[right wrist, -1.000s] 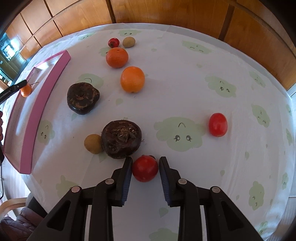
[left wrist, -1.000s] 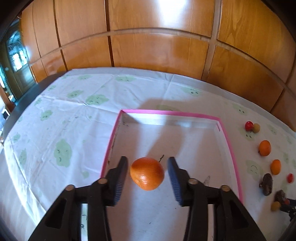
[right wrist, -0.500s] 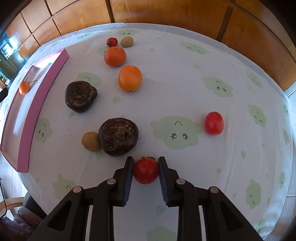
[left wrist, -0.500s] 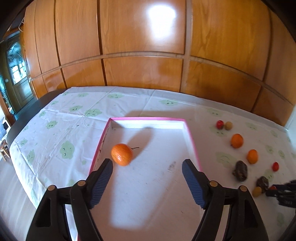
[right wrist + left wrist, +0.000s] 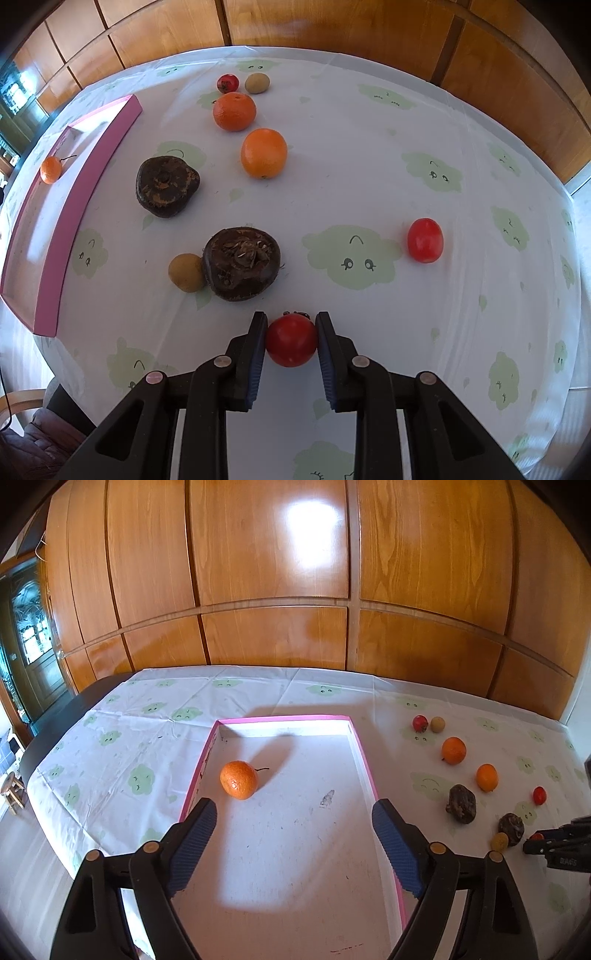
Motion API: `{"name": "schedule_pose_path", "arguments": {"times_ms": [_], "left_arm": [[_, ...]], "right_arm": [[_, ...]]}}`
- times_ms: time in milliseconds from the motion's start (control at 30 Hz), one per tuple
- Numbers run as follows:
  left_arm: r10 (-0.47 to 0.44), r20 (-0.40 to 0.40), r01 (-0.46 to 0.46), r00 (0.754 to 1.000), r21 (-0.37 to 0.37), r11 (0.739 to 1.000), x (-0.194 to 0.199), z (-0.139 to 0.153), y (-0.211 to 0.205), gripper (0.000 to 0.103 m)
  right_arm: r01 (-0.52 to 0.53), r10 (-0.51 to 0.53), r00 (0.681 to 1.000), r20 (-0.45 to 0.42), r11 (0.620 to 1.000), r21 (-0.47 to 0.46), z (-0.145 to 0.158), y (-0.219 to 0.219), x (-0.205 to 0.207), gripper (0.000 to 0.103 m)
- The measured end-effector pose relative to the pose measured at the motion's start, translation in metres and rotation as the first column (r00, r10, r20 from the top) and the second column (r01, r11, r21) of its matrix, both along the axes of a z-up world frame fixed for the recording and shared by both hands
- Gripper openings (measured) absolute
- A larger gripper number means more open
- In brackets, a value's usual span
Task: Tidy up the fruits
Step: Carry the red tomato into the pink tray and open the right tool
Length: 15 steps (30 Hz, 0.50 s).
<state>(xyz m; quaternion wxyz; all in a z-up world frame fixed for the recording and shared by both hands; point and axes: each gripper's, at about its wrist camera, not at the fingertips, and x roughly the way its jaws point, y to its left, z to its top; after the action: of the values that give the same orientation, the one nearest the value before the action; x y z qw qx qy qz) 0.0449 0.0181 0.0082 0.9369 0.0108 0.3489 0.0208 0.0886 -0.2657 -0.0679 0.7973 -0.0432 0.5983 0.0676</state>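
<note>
A pink-rimmed white tray [image 5: 360, 753] lies on the table with one orange tangerine [image 5: 238, 779] in its left part. My left gripper [image 5: 293, 830] is open wide and empty, held above the tray's near part. My right gripper [image 5: 291, 328] is shut on a red tomato [image 5: 291, 340] just above the tablecloth. The tray [image 5: 92, 166] and tangerine [image 5: 50, 170] also show at the left of the right wrist view.
On the cloth right of the tray lie two oranges [image 5: 263, 153] [image 5: 234, 111], two dark brown fruits [image 5: 166, 185] [image 5: 241, 263], a tan fruit [image 5: 186, 272], another tomato [image 5: 424, 240], a small red fruit [image 5: 227, 83] and a tan fruit [image 5: 257, 82]. Wooden panels stand behind.
My left gripper let go of the tangerine, opened wide and drew back and up from the tray. My right gripper closed onto the red tomato.
</note>
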Motion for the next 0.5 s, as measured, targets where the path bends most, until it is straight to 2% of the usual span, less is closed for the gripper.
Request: {"name": "schedule_pose_path", "arguments": {"times_ms": [233,500], "left_arm": [[0.010,0.007,-0.009,1.000,-0.012,1.000,-0.004,0.000,0.005,0.087],[0.028,0.009,-0.027,1.000,-0.032,0.999,-0.009,-0.001,0.014,0.087]], "right_arm": [[-0.010,0.010,1.000,0.015,1.000,-0.008,0.006,0.007,-0.007,0.027],[-0.013,0.012,0.997,0.070,1.000,0.025,0.026,0.015,-0.022,0.027]]}}
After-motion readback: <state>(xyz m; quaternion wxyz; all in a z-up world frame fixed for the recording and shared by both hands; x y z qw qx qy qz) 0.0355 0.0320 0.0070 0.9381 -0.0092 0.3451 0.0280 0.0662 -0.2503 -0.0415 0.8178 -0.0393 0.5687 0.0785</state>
